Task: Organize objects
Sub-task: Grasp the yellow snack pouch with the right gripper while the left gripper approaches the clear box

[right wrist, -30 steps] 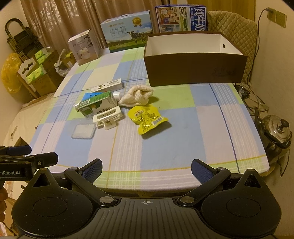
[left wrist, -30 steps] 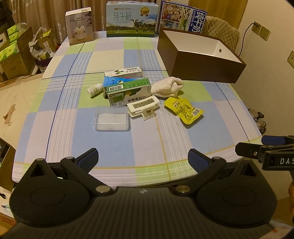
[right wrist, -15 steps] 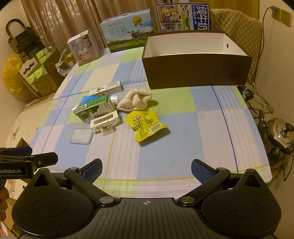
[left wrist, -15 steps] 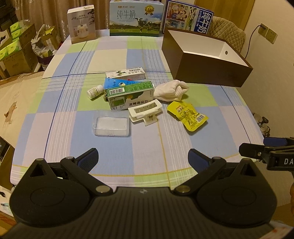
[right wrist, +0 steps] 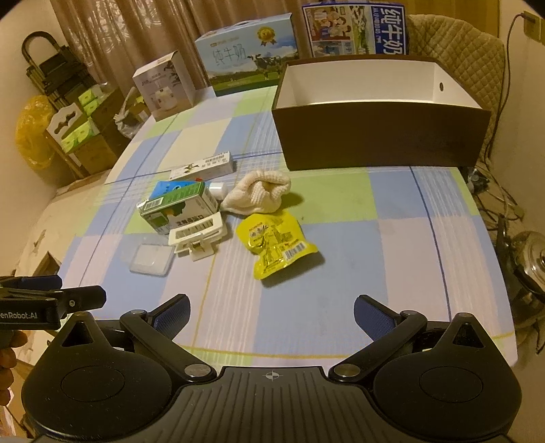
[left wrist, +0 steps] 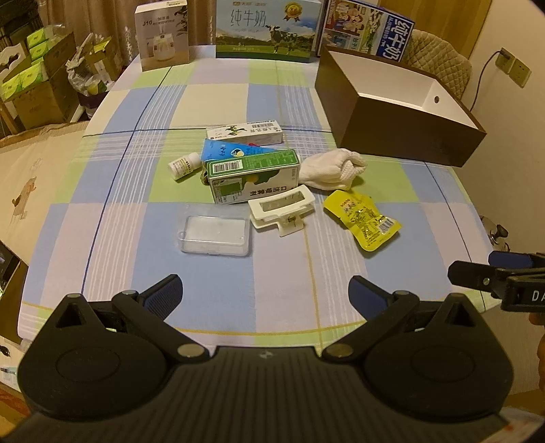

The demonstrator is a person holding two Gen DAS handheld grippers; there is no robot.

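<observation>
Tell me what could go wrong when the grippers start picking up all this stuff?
1. The white clip touches the green carton; grabbing either could shove the other.
2. The clear plastic case lies flat and low, so a gripper may slip off it.
3. The yellow snack packet is soft and crinkly, so it might slide or get squashed.

Both the left gripper and right gripper are open and holding nothing.

A lived-in home dining room.

A checked tablecloth (left wrist: 218, 102) covers the table; curtains (right wrist: 129, 37) hang behind it, a quilted chair (right wrist: 477, 44) stands at the far side, milk cartons (left wrist: 269, 27) and tissue boxes (left wrist: 30, 61) are stacked about, and a kettle (right wrist: 531, 259) sits beside wall sockets (left wrist: 512, 64).
</observation>
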